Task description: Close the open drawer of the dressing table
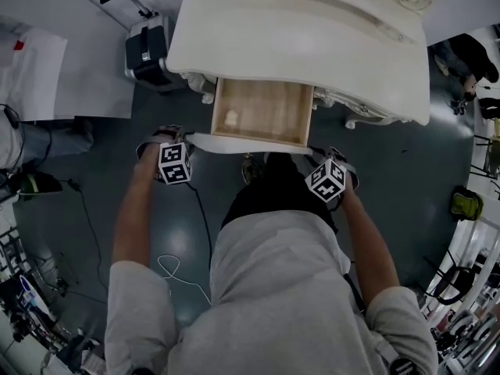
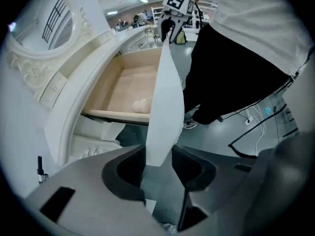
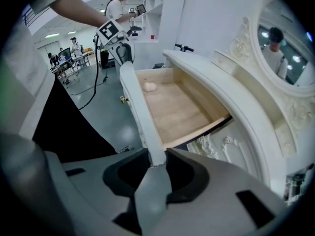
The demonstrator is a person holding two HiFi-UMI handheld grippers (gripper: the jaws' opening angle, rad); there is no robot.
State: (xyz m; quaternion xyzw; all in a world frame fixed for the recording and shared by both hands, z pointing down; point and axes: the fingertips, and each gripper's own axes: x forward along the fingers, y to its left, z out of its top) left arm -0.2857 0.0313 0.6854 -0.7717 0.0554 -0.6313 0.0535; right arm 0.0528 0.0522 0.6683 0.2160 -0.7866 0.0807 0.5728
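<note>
Since the drawer (image 1: 262, 112) stands pulled out from under the top of the bench (image 1: 312, 45), a cream dressing table, the person is planted square in front of it with one tool at each end of the drawer front (image 1: 234, 142). That spread makes sense to me: a wide drawer pushed from one corner tends to skew and bind, while a hold at both ends should send it in straight.

The left tongs (image 2: 160, 163) are closed across the white front panel near its left end, which stands edge-on between the dark pads. The right tongs (image 3: 155, 163) pinch the same panel at its right end, where it looks narrower, so those jaws sit closer together. Both tools point steeply down over the panel's top edge, which gives them something to bear against in a push toward the bench.

Inside, the bare wooden bottom carries only a small pale lump (image 3: 149, 86) near the left front corner, low enough that I doubt it would catch.

Nothing of the closing looks done yet, judging by how much of the drawer's inside is on show.
</note>
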